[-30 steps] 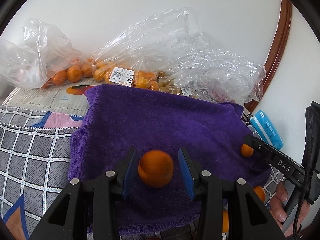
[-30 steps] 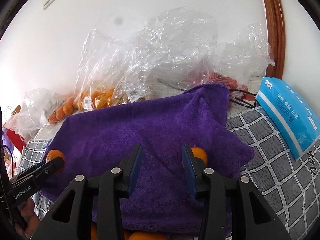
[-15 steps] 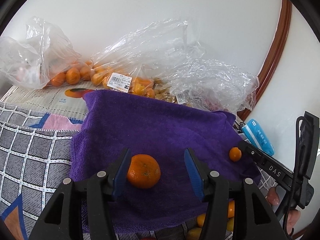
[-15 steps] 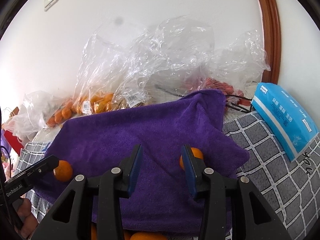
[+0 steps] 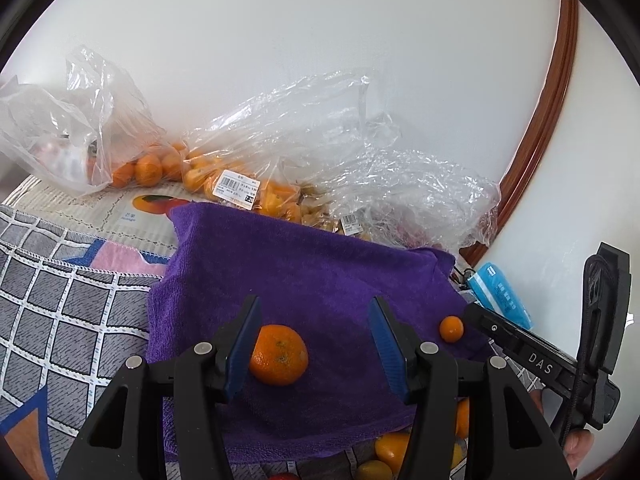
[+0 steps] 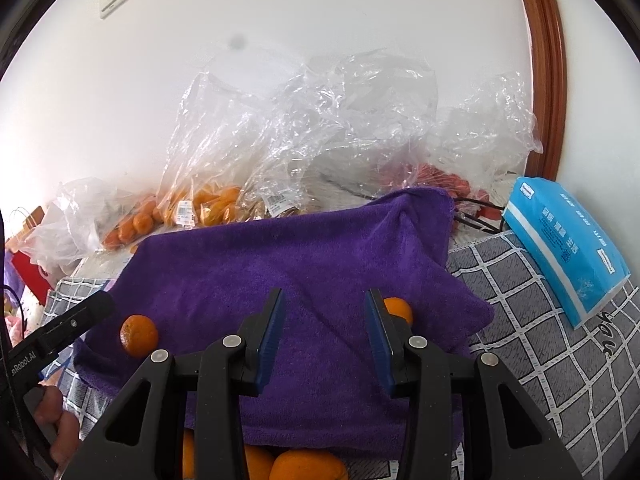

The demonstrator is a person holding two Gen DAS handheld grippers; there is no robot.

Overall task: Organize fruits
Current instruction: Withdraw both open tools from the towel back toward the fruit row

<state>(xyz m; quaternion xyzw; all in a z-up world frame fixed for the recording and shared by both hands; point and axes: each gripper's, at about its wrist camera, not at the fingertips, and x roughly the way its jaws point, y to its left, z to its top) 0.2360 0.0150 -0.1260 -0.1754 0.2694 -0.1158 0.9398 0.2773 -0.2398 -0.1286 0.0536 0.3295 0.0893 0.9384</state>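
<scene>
- Opened within the last second: left claw (image 5: 314, 342), jaws wider than before, mandarin (image 5: 279, 354) freed and resting on towel (image 5: 304, 264) by the left pad, clear of the right one.
- Right claw (image 6: 324, 334) parted, unchanged, gripping nothing; small orange (image 6: 397, 309) just behind its right finger, on the towel.
- More fruit (image 6: 308, 465) below the towel's near edge.
- Farther back, bags (image 5: 280, 184) of fruit against the wall.

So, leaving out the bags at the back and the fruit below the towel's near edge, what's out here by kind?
Purple towel: 1
Mandarins lying on it: 2, the larger mandarin and the smaller mandarin
Blue pack beside the towel: 1
Total: 4
</scene>
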